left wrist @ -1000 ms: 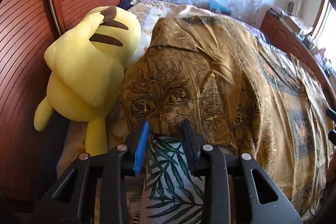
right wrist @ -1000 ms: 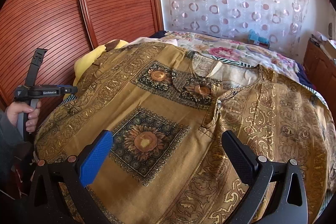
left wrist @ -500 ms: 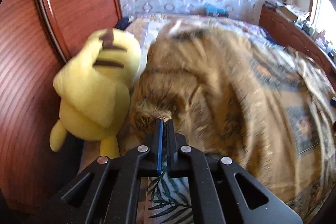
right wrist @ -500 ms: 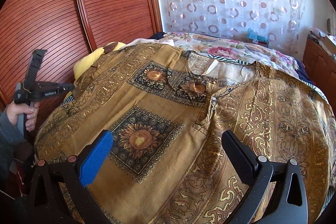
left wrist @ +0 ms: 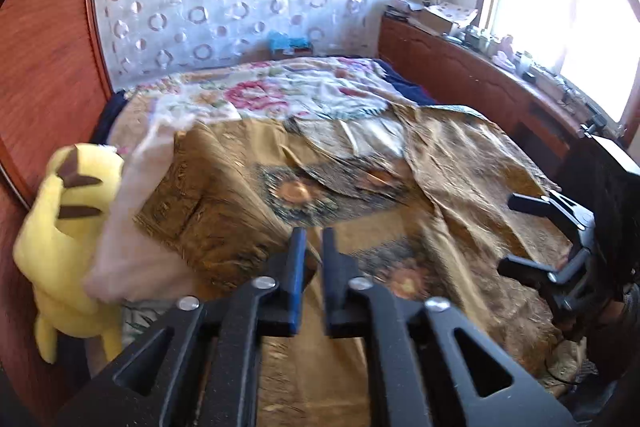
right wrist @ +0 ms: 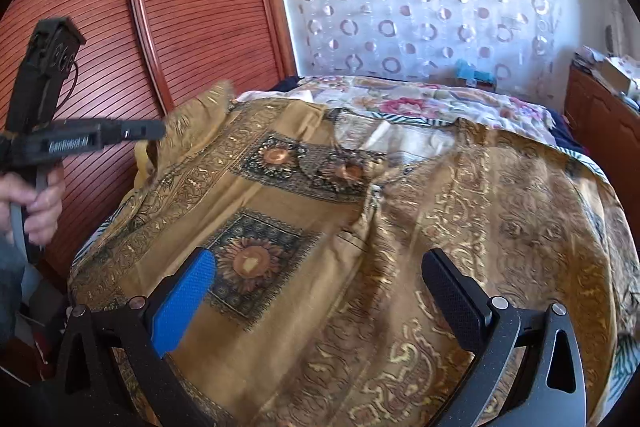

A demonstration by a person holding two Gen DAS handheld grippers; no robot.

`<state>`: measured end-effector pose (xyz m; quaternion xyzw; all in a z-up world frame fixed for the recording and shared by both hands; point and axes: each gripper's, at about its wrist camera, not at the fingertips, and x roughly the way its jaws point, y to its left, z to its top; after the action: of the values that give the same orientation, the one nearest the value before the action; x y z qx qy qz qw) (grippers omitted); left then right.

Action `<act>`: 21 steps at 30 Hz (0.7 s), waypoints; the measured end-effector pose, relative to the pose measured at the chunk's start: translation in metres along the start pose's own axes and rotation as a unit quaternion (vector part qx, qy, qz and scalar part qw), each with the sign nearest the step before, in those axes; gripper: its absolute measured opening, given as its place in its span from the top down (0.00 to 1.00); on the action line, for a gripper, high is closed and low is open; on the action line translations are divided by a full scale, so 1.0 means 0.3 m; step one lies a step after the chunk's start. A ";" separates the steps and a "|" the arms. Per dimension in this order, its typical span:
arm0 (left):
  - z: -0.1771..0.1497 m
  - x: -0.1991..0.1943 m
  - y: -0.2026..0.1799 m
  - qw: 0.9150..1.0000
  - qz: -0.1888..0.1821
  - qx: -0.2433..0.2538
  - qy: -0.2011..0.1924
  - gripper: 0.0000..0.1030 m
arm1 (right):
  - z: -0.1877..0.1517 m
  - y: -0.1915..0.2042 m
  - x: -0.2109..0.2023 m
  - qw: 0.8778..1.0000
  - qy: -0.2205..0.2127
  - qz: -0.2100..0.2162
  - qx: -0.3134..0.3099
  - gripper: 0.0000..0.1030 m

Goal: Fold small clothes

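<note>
Your left tongs [left wrist: 312, 259] have just been opening, with nothing pinched between them now. Let the ochre patterned shirt's [right wrist: 320, 307] sleeve [left wrist: 208, 203], beside the yellow plush toy [left wrist: 60, 227], settle flat. Your right tongs [right wrist: 318, 259] gape wide and empty.

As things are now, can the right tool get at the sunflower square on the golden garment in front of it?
Probably yes. The right tool is open, its fingers on either side of the sunflower square on the golden garment. Nothing lies between them, and the left tool is away at the garment's far left edge.
</note>
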<state>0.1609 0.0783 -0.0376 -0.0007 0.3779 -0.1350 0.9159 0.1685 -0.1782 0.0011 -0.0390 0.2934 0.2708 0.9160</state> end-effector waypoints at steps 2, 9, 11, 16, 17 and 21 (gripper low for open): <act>-0.017 -0.011 0.009 1.000 -0.003 -0.007 -0.001 0.65 | -0.002 -0.003 -0.003 1.000 0.000 -0.004 0.002 0.00; -0.084 -0.004 0.034 0.999 0.046 -0.010 0.016 0.47 | 0.015 0.035 0.013 1.000 0.005 -0.007 -0.006 0.00; -0.110 0.011 0.075 0.998 0.061 -0.020 0.024 0.36 | 0.026 0.052 0.018 1.000 0.006 -0.006 -0.020 0.01; -0.178 0.037 0.188 0.995 0.079 -0.058 0.037 0.25 | 0.075 0.090 0.054 0.998 0.009 0.020 -0.058 0.12; -0.188 0.039 0.204 0.994 0.083 -0.064 0.037 0.25 | 0.091 0.108 0.070 0.997 0.012 0.025 -0.066 0.15; -0.221 0.059 0.258 0.991 0.097 -0.080 0.043 0.25 | 0.163 0.157 0.139 0.994 0.008 0.052 -0.093 0.21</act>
<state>0.1461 0.1552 -0.1051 -0.0315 0.4245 -0.0145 0.9048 0.1978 -0.1072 0.0224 -0.1103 0.2757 0.3437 0.8909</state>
